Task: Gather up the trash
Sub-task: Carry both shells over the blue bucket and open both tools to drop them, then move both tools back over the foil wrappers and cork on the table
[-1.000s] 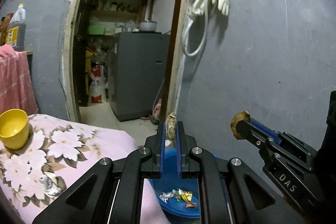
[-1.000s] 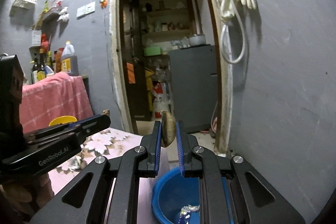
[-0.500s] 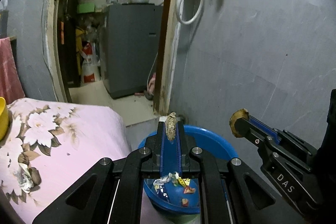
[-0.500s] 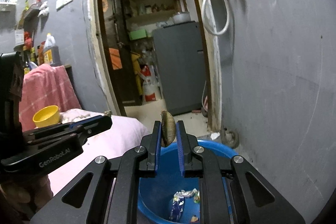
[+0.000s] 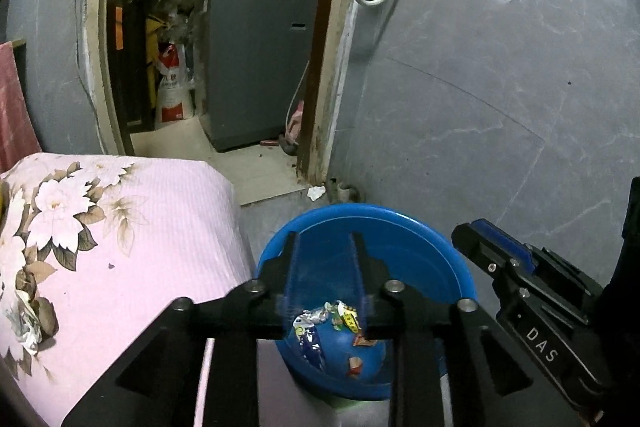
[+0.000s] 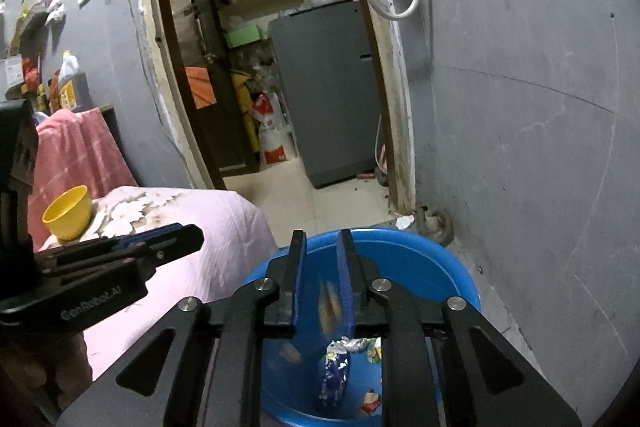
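A blue basin [image 5: 404, 239] stood on the grey floor, just beside the corner of a bed covered with a pink floral cloth [image 5: 160, 227], and near the foot of the grey wall [image 5: 500, 87]. Both grippers were held over the basin, pointed down into it. Crumpled wrappers [image 5: 320, 323] lay on its bottom, toward the near wall.

The left gripper [image 5: 324, 255] was opening, and nothing was seen between its blue pads; its piece could not be picked out among the litter below. The right gripper [image 6: 320, 255] was opening too, and a brown scrap [image 6: 330, 301], blurred, was seen between its pads, apparently free of them and falling toward the basin's bottom. A second blurred brown scrap [image 6: 290, 351] showed lower, against the basin's inner wall.

The step in hand was judged to be the release of the trash into the basin. To do it well, the jaws were best kept above the basin's middle, not over its rim next to the bed, until the pads stood fully apart and both pieces had dropped clear. The pads were best checked for anything stuck to them before being drawn away.
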Motion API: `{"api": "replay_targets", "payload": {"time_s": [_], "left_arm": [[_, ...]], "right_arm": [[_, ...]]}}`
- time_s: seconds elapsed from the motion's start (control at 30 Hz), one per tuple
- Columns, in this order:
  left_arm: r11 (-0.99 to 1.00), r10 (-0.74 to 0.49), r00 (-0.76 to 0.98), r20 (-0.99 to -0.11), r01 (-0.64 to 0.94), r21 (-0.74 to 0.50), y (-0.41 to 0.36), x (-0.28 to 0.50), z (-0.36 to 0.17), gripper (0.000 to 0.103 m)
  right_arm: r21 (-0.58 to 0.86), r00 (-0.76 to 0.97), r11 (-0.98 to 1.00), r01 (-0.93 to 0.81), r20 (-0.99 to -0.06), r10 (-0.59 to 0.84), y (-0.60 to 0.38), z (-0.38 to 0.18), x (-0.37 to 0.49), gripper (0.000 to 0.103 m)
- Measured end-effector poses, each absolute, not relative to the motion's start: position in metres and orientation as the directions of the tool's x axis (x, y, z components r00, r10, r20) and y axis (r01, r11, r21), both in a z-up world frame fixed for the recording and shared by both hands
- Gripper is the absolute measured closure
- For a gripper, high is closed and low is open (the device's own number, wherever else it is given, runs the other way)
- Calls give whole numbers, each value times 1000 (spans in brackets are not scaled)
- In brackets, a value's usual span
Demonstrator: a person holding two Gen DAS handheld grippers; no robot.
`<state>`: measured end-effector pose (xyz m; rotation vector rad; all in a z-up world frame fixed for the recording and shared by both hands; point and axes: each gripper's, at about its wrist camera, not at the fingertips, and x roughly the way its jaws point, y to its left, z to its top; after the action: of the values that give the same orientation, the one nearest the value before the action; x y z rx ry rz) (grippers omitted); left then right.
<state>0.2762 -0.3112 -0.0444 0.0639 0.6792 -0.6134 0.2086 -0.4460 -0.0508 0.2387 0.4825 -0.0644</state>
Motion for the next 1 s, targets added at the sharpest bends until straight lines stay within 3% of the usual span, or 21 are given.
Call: {"api": "replay_targets", "payload": {"time_s": [0.1,0.6,0.9,1.0], "left_arm": [[827,-508,616,-601,544,-142,-311,273,-42,77],[844,-498,660,-563,518,-140,-287,264,-13,75],[871,-472,725,-501,472,-136,-242,252,14,66],[884,-454,749,-483,445,-140,-225,248,21,60]], "right_arm": [[215,882,969,121,-471,-6,-446,-51,209,79],[198,906,974,107,-423,-13,-435,-24,202,79],[177,929,982,65,-370,5,-407,4,198,76],[166,938,985,43,-347,18,-392,15,197,70]]}}
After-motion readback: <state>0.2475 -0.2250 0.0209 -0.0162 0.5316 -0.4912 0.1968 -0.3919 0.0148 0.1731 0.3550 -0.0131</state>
